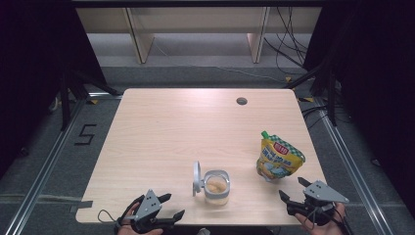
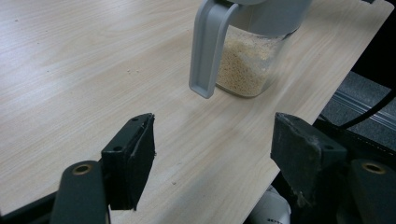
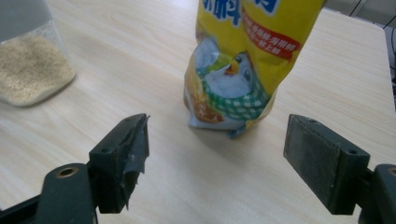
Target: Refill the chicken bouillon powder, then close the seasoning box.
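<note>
A clear jar (image 1: pixel 217 186) with a grey flip lid (image 1: pixel 196 178) standing open holds pale yellow grains; it sits near the table's front edge. In the left gripper view the jar (image 2: pixel 247 60) stands ahead, its lid (image 2: pixel 208 51) hanging down at its side. A yellow spout pouch (image 1: pixel 277 157) stands upright to the jar's right. My left gripper (image 1: pixel 169 205) is open at the front left, empty. My right gripper (image 1: pixel 295 188) is open just short of the pouch (image 3: pixel 238 65), nothing between its jaws, with the jar (image 3: pixel 28 65) off to its left.
The wooden table (image 1: pixel 195 127) has a small round hole (image 1: pixel 241 101) near its far edge. Black cables (image 1: pixel 288 44) and shelf legs lie beyond the table. Both grippers hover at the front edge.
</note>
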Available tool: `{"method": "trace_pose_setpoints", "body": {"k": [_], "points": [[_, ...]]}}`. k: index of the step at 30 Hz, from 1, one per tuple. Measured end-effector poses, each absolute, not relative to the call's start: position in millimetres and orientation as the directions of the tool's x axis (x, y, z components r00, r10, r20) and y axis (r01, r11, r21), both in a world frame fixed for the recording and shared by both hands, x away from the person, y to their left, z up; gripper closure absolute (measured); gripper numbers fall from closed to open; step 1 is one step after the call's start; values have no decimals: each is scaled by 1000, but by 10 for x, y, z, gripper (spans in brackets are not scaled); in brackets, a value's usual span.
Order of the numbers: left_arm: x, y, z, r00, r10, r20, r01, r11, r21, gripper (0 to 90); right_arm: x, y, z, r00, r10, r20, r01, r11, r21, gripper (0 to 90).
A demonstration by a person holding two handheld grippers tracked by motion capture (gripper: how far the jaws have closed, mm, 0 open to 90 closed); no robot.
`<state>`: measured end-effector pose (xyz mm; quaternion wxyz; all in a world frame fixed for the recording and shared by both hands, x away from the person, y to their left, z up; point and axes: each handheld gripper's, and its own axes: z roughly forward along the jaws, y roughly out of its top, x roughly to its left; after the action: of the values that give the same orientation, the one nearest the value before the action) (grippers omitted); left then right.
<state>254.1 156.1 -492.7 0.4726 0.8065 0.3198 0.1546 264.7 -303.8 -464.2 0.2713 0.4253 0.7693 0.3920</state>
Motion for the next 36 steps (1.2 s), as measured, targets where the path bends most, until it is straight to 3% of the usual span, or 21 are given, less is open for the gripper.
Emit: {"method": "trace_pose_setpoints", "body": {"k": [2,8,11,13,21,23,25,30,32,36], "points": [[2541,1556,-4927,748,662,-55,371,-347,862,302,2589,-2998,-4644,-475,879,-52,467,302,831,233],[2529,1560,-4932,737,671,-73,394,-339,854,302,2539,-2975,-4648,-523,845,-110,408,362,838,234],[2543,1565,-4932,751,659,-51,373,-359,855,301,2482,-2915,-4653,-514,855,-74,460,348,817,236],[2547,1563,-4930,751,658,-51,373,-359,856,301,2515,-2923,-4667,-551,830,-93,426,375,823,235],[2569,1560,-4868,737,669,-94,394,-313,864,303,2507,-2897,-4683,-557,823,-113,419,396,817,253],[2614,1560,-4841,752,656,-65,364,-330,871,306,2492,-2892,-4674,-539,837,-95,430,370,823,250],[2631,1520,-4826,739,663,-117,392,-282,876,330,2522,-2920,-4678,-554,826,-109,405,381,831,249],[2704,1489,-4717,759,647,-74,349,-307,886,332,2525,-2920,-4683,-557,822,-121,407,397,823,249],[2709,1476,-4692,751,655,-88,358,-292,887,334,2507,-2897,-4686,-554,829,-82,444,377,813,249],[2732,1488,-4622,751,655,-81,348,-289,892,404,2527,-2900,-4696,-564,818,-115,412,399,819,249]]}}
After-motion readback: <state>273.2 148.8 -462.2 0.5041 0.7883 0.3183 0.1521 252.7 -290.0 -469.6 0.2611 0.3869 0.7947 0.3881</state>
